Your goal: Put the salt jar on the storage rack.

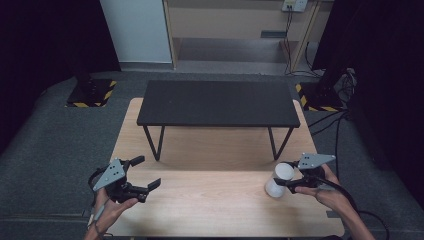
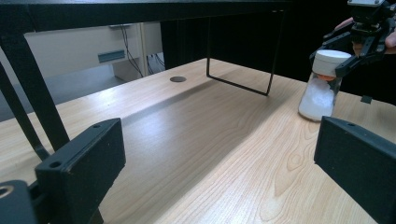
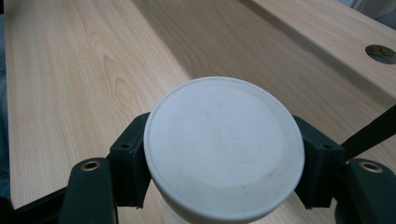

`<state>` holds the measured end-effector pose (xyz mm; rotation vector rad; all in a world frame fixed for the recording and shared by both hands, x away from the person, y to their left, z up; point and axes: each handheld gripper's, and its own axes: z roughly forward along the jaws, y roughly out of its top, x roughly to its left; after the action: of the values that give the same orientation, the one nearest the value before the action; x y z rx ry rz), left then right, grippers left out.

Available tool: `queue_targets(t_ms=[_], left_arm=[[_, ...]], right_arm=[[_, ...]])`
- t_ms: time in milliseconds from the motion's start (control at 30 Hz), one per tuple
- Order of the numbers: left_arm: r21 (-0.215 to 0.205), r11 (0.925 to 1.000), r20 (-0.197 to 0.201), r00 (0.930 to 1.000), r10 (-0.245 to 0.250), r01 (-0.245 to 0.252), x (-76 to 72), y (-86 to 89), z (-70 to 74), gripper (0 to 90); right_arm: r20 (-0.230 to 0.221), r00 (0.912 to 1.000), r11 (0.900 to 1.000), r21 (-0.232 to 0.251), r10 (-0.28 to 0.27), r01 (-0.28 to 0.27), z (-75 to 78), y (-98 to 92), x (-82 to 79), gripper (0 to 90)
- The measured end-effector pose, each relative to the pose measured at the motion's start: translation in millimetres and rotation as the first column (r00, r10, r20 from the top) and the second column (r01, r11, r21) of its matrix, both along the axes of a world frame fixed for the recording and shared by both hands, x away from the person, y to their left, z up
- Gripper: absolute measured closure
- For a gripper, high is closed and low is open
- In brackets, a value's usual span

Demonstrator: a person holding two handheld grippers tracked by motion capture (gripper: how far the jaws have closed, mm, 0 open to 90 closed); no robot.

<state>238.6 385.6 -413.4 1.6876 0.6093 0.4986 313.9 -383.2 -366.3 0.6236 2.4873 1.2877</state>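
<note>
We see one light wooden tabletop (image 1: 210, 200) and, standing on its far half, one low black bench (image 1: 218, 102) with thin metal legs. On the tabletop there is one jar (image 1: 278, 181) with white powder inside and a white lid (image 3: 223, 147); it stands tilted near the right front edge.

There are two grippers. The left gripper (image 1: 142, 174) is held low over the left front part of the tabletop, and its fingers (image 2: 84, 170) are spread wide with nothing between them. The right gripper (image 1: 286, 176) pinches the jar just under the lid, one finger on each side.

The left gripper view shows us the jar from the side, with its clear wall and the white content, and also a round hole (image 2: 178, 79) in the tabletop. The right gripper view looks down on the lid from above and shows faint raised letters, too weak to read. The high view shows a grey carpet floor (image 1: 50, 145) around the tabletop.

Both hands come from the near edge. The left hand (image 1: 112, 202) grips from below, the right hand (image 1: 327, 192) from behind.
</note>
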Motion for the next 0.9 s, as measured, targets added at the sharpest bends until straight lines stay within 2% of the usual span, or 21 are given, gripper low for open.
queue_targets(t_ms=[167, 300, 400, 633, 767, 900], left_arm=[[-0.001, 1.0, -0.001, 1.0, 0.0, 0.0, 0.5, 0.3, -0.2, 0.8], [-0.001, 1.0, -0.002, 1.0, -0.002, 0.002, 0.9, 0.2, -0.2, 0.8], [0.002, 1.0, -0.003, 1.0, -0.003, 0.003, 1.2, 0.0, 0.1, 0.8], [-0.003, 1.0, 0.0, 1.0, -0.002, 0.002, 0.5, 0.2, 0.0, 0.8], [-0.001, 1.0, -0.002, 1.0, -0.005, 0.005, 0.6, -0.1, 0.2, 0.7], [-0.003, 1.0, -0.001, 1.0, -0.002, 0.002, -0.3, 0.3, 0.0, 0.8]], right_arm=[[0.016, 0.9996, 1.0, -0.014, -0.025, 0.025, 4.2, 4.5, -5.6, 33.4], [0.006, 0.9993, 0.999, 0.007, -0.037, 0.037, 20.6, 4.7, -8.7, 33.4], [0.009, 0.9995, 0.999, 0.021, -0.031, 0.031, 43.6, 5.2, -10.7, 33.4], [0.011, 0.999, 0.998, 0.049, -0.044, 0.044, 115.0, 8.0, -12.2, 33.4], [0.032, 0.997, 0.994, 0.091, -0.071, 0.067, 154.4, 8.3, -13.3, 33.4], [0.051, 0.9931, 0.987, 0.129, -0.105, 0.098, 187.1, 11.1, -8.3, 33.4]])
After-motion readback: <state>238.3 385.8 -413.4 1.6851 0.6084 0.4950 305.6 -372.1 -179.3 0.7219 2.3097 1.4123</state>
